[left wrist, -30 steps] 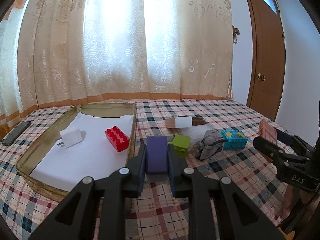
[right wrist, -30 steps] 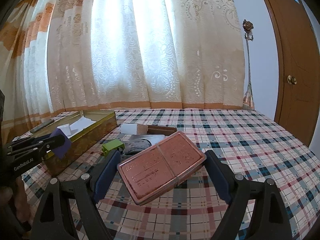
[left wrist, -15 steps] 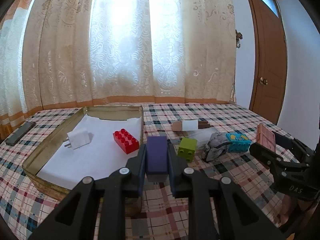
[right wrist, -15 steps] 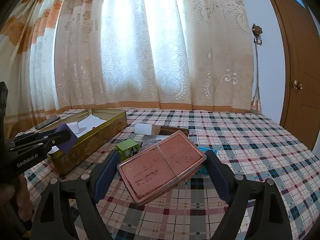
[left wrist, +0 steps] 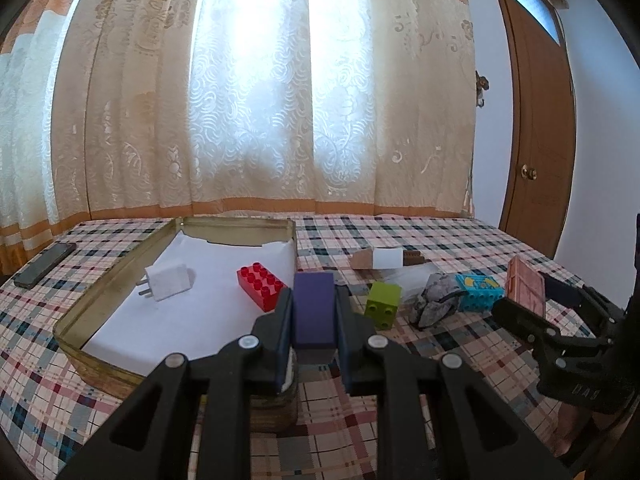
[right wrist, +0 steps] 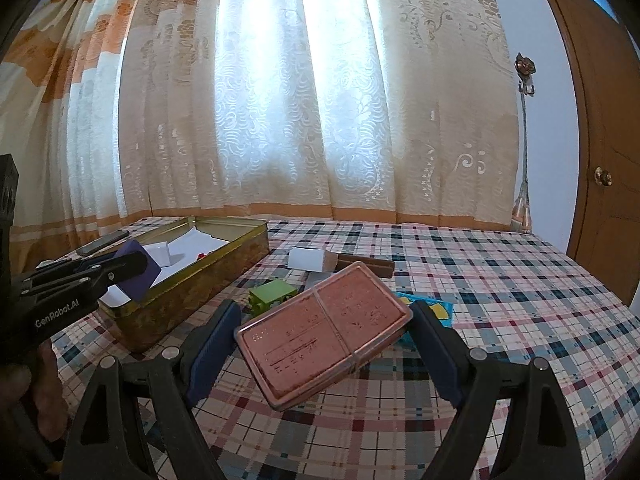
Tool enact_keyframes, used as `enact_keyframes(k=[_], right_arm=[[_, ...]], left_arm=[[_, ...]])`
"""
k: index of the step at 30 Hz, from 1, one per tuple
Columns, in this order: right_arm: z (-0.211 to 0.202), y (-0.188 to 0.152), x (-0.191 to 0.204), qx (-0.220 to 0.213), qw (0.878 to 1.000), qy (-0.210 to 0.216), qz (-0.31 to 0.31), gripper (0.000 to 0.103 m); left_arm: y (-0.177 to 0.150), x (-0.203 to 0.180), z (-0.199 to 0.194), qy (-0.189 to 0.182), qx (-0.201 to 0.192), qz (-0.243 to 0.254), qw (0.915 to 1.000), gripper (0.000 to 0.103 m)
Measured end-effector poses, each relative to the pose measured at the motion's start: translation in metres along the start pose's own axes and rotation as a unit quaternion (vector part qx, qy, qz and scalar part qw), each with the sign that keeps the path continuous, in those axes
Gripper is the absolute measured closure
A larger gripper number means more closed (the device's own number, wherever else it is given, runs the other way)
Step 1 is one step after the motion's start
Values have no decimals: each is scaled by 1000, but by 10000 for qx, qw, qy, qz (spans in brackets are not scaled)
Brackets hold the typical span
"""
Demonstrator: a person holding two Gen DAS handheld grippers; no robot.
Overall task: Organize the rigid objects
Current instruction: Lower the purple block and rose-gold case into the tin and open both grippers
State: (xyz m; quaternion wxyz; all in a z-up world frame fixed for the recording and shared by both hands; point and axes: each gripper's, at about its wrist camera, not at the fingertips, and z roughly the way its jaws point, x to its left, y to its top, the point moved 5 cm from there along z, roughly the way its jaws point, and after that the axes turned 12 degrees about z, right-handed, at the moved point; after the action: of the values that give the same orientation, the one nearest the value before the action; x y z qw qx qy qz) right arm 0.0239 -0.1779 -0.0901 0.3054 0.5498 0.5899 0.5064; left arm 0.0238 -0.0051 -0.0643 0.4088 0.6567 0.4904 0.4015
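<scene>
My left gripper (left wrist: 314, 312) is shut on a purple block (left wrist: 314, 310), held above the near right corner of the gold tin tray (left wrist: 120, 264). The tray holds a white charger (left wrist: 166, 282) and a red brick (left wrist: 260, 286) on white paper. My right gripper (right wrist: 324, 328) is shut on a copper-coloured flat case (right wrist: 324, 330), held above the table right of the tray (right wrist: 200, 280). A green brick (left wrist: 384, 304), a grey rock (left wrist: 434, 306) and a blue block (left wrist: 478, 292) lie on the checked cloth.
A white-and-brown box (left wrist: 386, 258) lies behind the loose pieces. A dark phone (left wrist: 44, 266) lies left of the tray. Curtains stand behind the table and a wooden door (left wrist: 536, 140) at the right.
Both grippers have risen a little and moved left toward the tray, each still holding its object.
</scene>
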Motion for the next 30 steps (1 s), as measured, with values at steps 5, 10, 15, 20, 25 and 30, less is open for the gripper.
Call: enact_keyframes(k=[5,10,15,20,25,30], right_arm=[[0,-1,6,2,10000,35,-19,16],[1,-3,15,8,9999,93,-66,16],[1,-4,22,5,9998,138,-104,16],[2,-5,27,14,9997,182,-130,16],[4,-5,30,30,9997,211,-147,16],[5,-6,37,42,9994,278,-189,16]], left_arm=[[0,5,-2,36,-27,-41,10000,85],[-1,12,-4,117,-56,-88,9999,85],[-1,15,-4,138,-69,-120,9998,85],[-2,17,-6,186,-100,-129,9997,85],[-3,23,-8,251,-116,-158,9995,85],[-3,28,-9,273,-125,-209,9993,85]])
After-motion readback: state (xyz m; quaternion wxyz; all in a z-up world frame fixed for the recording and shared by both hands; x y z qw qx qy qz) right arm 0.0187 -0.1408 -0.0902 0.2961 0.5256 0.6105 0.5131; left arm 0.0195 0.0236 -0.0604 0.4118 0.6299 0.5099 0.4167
